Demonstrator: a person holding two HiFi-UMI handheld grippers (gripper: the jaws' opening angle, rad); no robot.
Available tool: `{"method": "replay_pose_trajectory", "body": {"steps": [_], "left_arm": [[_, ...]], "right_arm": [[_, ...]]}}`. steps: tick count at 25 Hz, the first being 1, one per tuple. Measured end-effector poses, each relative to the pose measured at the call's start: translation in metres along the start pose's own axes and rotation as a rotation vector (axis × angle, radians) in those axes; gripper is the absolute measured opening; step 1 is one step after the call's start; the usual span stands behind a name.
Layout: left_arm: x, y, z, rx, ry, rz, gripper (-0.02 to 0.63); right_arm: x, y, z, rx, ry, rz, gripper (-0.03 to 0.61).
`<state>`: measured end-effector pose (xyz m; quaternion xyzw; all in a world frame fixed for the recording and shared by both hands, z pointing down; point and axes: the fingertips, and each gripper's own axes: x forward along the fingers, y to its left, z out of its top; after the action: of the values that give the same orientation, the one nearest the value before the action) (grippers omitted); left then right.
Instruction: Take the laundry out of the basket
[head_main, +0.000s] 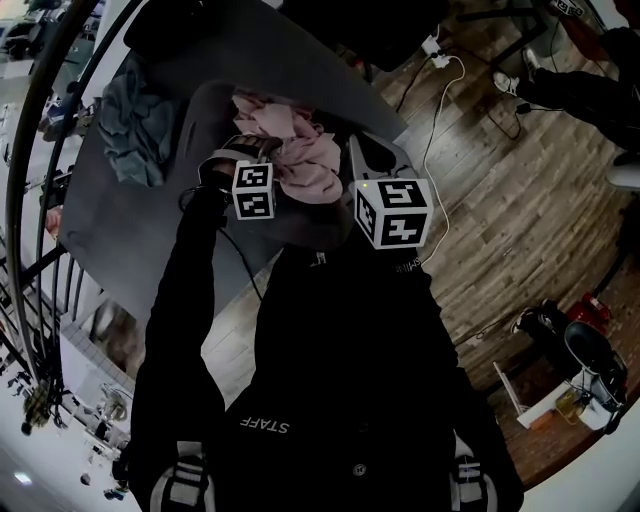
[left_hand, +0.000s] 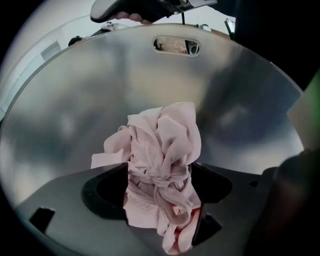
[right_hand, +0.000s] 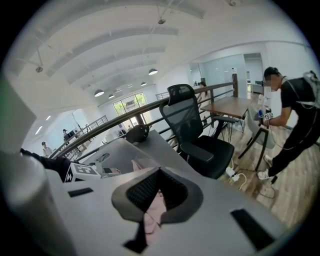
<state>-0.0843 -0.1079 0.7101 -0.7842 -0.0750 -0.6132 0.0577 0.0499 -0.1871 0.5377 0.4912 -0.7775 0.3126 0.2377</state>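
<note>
A crumpled pink garment (head_main: 305, 160) lies heaped in the dark grey laundry basket (head_main: 205, 120) on the grey table (head_main: 130, 230). My left gripper (head_main: 245, 155) reaches into the basket. In the left gripper view its jaws stand wide apart around the gripper's middle (left_hand: 159, 170), with a knotted bunch of the pink garment (left_hand: 165, 140) loose between them above the basket wall (left_hand: 75, 115). My right gripper (head_main: 358, 160) is beside it on the right. In its own view the right gripper (right_hand: 159, 172) has its tips together, pinching a strip of the pink garment (right_hand: 152, 217).
A blue-grey cloth (head_main: 135, 125) lies on the table's left. A railing runs along the far left. A black office chair (right_hand: 192, 125) stands past the table, with a person (right_hand: 295, 115) further right. A white cable and power strip (head_main: 435, 50) cross the wooden floor.
</note>
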Motion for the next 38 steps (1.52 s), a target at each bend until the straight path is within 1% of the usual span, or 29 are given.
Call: {"method": "replay_pose_trajectory", "body": {"steps": [4,8,12,14,15,17,20,22,24,29,34,36,38], "left_arm": [[0.014,0.002,0.003,0.037,0.012,-0.016,0.391],[0.026,0.003,0.001,0.053,0.028,-0.059,0.418],[0.038,-0.001,0.002,0.066,0.041,-0.153,0.47],[0.043,-0.008,-0.001,0.102,0.067,-0.203,0.533],[0.046,-0.01,-0.003,0.122,0.083,-0.209,0.553],[0.055,-0.007,-0.007,0.143,0.104,-0.182,0.554],[0.073,0.001,-0.009,0.138,0.121,-0.119,0.554],[0.082,0.005,-0.01,0.136,0.139,-0.098,0.572],[0.09,0.007,-0.01,0.13,0.153,-0.092,0.581],[0.1,0.01,-0.01,0.119,0.164,-0.116,0.583],[0.097,0.009,-0.008,0.149,0.177,-0.078,0.579],[0.094,0.008,-0.008,0.158,0.182,-0.072,0.542],[0.088,0.007,-0.005,0.135,0.163,-0.071,0.487]], "right_arm": [[0.003,-0.006,-0.002,0.01,0.02,0.001,0.014],[0.007,-0.002,-0.005,0.008,0.035,0.004,0.015],[0.009,-0.002,-0.007,-0.01,0.058,0.008,0.015],[0.011,-0.002,-0.007,-0.019,0.07,0.017,0.014],[0.011,-0.001,-0.007,-0.019,0.072,0.022,0.015],[0.011,-0.001,-0.007,-0.02,0.075,0.026,0.015],[0.011,0.0,-0.007,-0.025,0.08,0.027,0.015],[0.011,0.0,-0.007,-0.028,0.081,0.028,0.015],[0.011,-0.001,-0.007,-0.031,0.081,0.027,0.015],[0.011,-0.001,-0.008,-0.04,0.082,0.022,0.014],[0.007,0.002,-0.012,-0.033,0.084,0.022,0.015],[0.004,0.005,-0.013,-0.033,0.08,0.021,0.014],[-0.001,0.006,-0.014,-0.032,0.073,0.018,0.015]]}}
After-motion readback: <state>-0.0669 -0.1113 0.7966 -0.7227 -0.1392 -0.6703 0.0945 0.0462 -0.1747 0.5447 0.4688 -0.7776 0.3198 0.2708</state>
